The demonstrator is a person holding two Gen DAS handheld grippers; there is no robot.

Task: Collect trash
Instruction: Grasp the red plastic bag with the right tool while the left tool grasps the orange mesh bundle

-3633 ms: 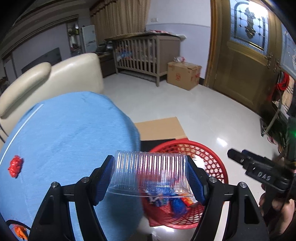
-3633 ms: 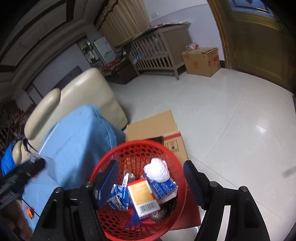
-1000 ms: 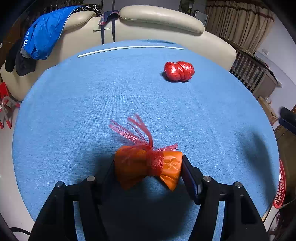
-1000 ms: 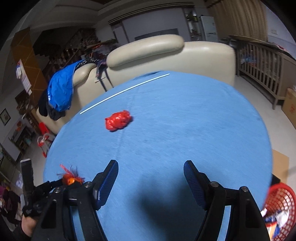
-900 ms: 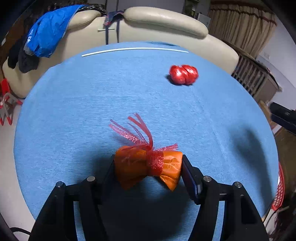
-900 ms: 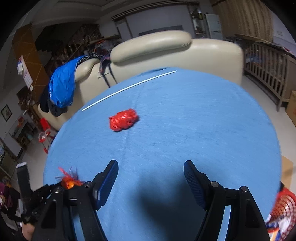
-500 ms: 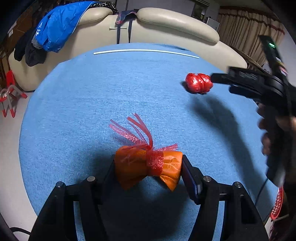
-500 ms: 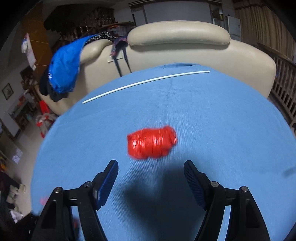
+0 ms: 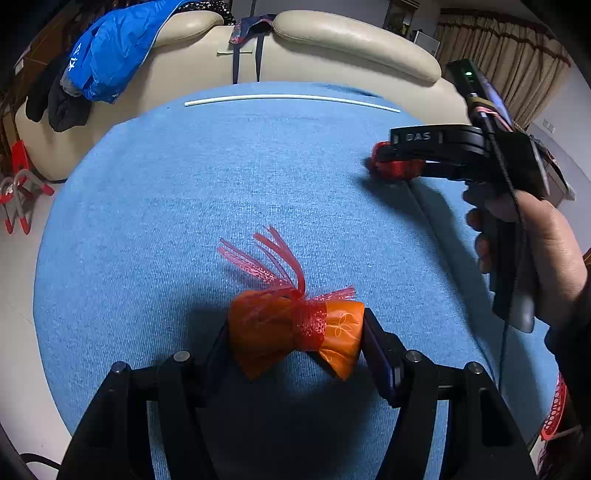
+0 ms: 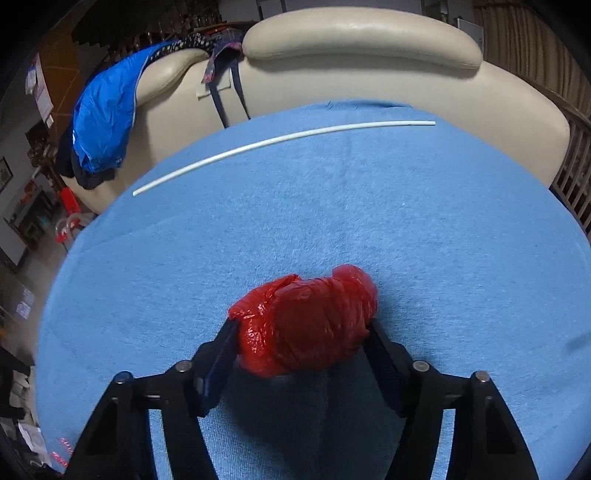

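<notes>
An orange wrapper tied with red mesh (image 9: 266, 325) lies on the round table's blue cloth (image 9: 166, 192), and my left gripper (image 9: 295, 328) is shut on it from both sides. Farther right, a crumpled red plastic bag (image 9: 399, 170) sits between the fingers of my right gripper (image 9: 388, 157), held by a person's hand (image 9: 535, 251). In the right wrist view the red bag (image 10: 306, 325) fills the gap of the right gripper (image 10: 299, 336). Its jaws are closing, and both pads touch the bag's sides.
A thin white rod (image 10: 280, 140) lies across the far side of the table. A cream sofa (image 9: 351, 33) curves behind it, with a blue jacket (image 9: 110, 48) draped on its back. The rim of a red mesh basket (image 9: 554, 410) shows past the table's right edge.
My right gripper swept in over the table to the red bag, dropped around it and narrowed onto it. My left gripper kept still, holding the orange wrapper.
</notes>
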